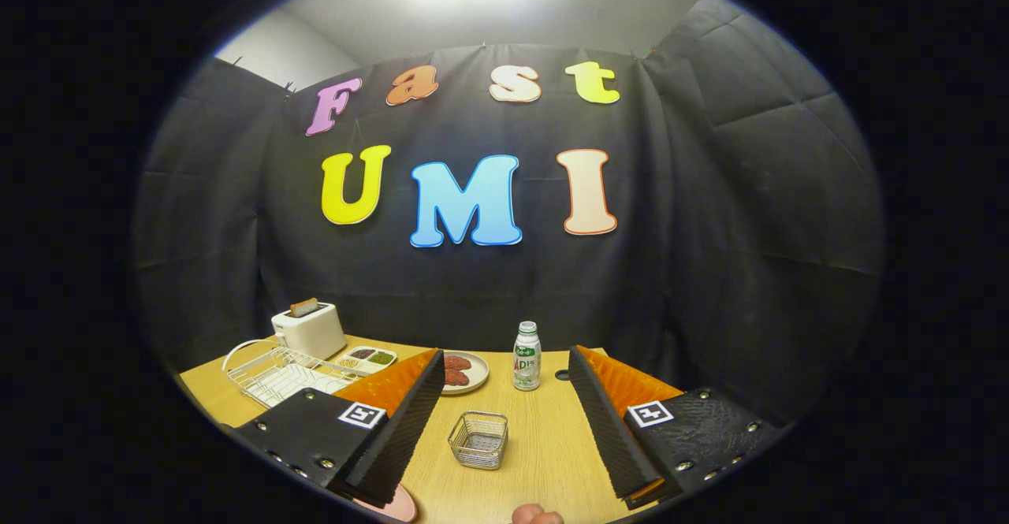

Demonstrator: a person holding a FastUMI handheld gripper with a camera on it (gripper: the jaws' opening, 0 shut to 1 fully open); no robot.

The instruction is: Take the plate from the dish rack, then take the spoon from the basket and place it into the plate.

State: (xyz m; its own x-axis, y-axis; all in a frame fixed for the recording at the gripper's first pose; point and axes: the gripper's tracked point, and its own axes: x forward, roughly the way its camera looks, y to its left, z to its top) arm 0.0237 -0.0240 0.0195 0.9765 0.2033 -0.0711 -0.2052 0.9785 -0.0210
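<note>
My gripper (504, 366) is open above the wooden table (544, 461), with nothing between its fingers. A small wire basket (478, 439) stands on the table between the two fingers; I cannot make out what is inside it. The white wire dish rack (272, 374) sits to the left, beyond the left finger. The edge of a pink plate (396, 506) lies on the table, partly hidden under the near end of the left finger.
A white toaster (309, 328) stands behind the rack, with a compartment tray (367, 359) beside it. A plate with red food (465, 371) and a small bottle (526, 356) stand just beyond the fingertips. A person's fingertip (536, 515) shows at the near table edge.
</note>
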